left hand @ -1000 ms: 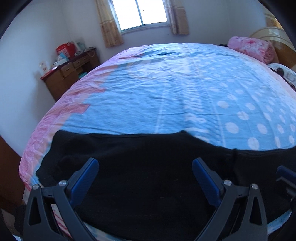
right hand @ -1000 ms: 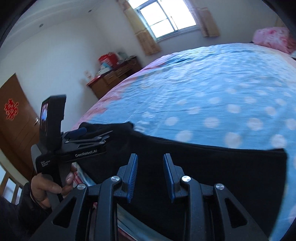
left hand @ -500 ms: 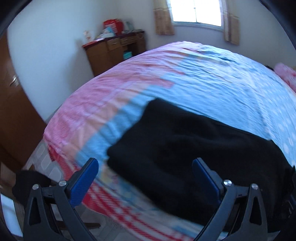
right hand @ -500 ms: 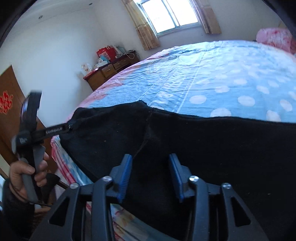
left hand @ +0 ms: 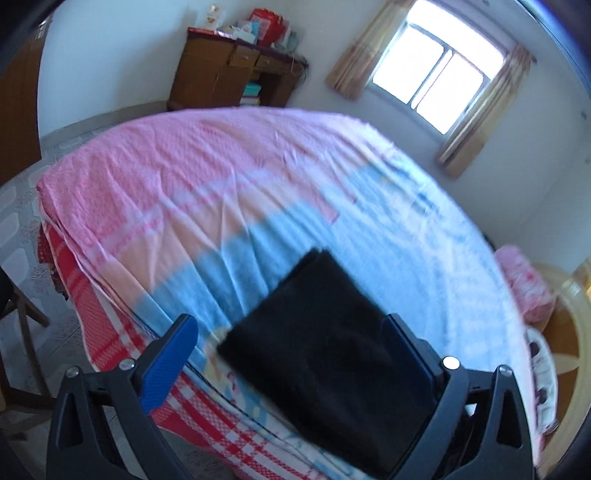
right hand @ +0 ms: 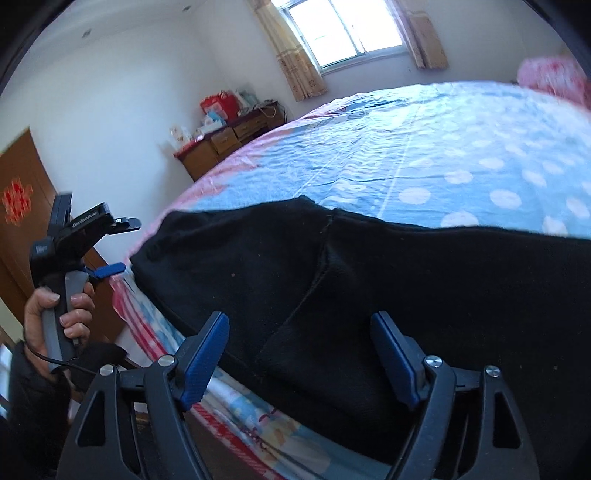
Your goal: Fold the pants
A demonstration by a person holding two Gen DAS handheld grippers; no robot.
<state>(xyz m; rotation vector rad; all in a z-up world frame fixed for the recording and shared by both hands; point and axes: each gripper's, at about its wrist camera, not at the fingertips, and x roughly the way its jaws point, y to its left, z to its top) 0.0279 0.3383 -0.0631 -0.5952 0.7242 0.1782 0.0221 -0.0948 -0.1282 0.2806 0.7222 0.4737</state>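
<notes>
On the near edge of the bed (left hand: 207,177) the black pants (left hand: 325,354) lie flat, laid lengthwise along that edge so both ends are within reach of the person standing beside it. In the right view they look doubled over, one layer stepping across the other near the middle seam; how many folds are done I cannot tell.

The left gripper (left hand: 291,354) hangs above the end of the pants nearest the bed's corner, its blue fingers spread wide and gripping nothing. The right gripper (right hand: 314,354) hovers low over the pants (right hand: 424,280) further along the same edge, its jaws also wide and empty, cloth showing between them but not pinched. Seen from the right, the left gripper (right hand: 118,245) is held up off the corner of the bed, in the person's hand (right hand: 61,308). My guess is that both tools are poised to take fresh hold for another fold.

The bed wears a blue spotted sheet (right hand: 461,147) with pink bands toward the corner. Beyond the bed stands a wooden dresser (left hand: 229,74) with boxes on top, and a curtained window (right hand: 351,29) lights the far wall.
</notes>
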